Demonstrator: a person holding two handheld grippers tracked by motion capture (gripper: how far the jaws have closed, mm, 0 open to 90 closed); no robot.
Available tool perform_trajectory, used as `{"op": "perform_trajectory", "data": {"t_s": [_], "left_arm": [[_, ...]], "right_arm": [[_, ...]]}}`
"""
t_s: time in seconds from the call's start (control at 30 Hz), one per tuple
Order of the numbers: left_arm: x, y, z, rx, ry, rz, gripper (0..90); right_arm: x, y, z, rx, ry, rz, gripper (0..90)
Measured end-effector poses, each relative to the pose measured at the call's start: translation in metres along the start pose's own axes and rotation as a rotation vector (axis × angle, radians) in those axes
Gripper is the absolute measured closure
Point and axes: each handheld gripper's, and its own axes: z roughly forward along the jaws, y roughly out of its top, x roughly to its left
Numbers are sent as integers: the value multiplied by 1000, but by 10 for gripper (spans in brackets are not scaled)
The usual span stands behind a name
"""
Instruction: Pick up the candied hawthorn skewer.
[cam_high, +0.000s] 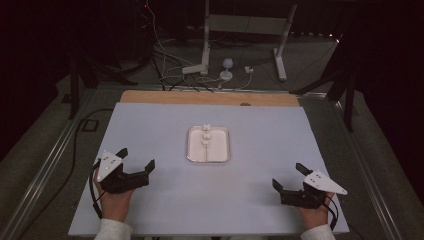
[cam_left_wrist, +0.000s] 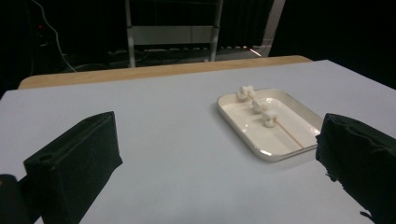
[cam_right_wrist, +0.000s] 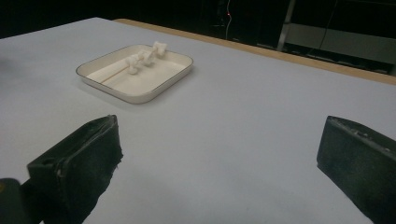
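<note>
High view places the tray (cam_high: 208, 145) mid-table, well apart from both tools, left tool (cam_high: 136, 165) and right tool (cam_high: 289, 177) spread and empty. Its skewer (cam_high: 206, 145) of marshmallows (cam_high: 206, 131) looks light and squashy; I would pinch the bare stick's near end. Left gripper view shows that thin stick (cam_left_wrist: 288, 132) clearly.

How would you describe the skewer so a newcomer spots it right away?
Start from the pale sheet covering the table; near its middle lies a cream rounded-square tray. Inside it, a thin wooden skewer runs lengthwise, with three small white marshmallow-like pieces threaded along its far half. It is the tray's one stick, bare at the near end.
</note>
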Motion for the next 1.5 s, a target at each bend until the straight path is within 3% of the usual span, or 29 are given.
{"op": "perform_trajectory", "data": {"t_s": [0.13,0.33,0.47,0.77,1.1,1.5], "left_arm": [[-6,10,12,5,-9,13,4],[-12,21,36,16,-16,-1,4],[-16,23,49,28,-22,-13,5],[-26,28,74,70,-31,11,5],[-37,29,100,105,-48,17,5],[-60,23,134,156,-61,44,13]], "right_arm": [[-1,0,-1,-1,-5,3,0],[-1,0,0,2,-4,8,0],[-1,0,0,4,-5,8,0],[-1,-1,1,7,-6,10,0],[-1,-1,2,12,-4,4,0],[-1,-1,2,20,-8,-3,0]]}}
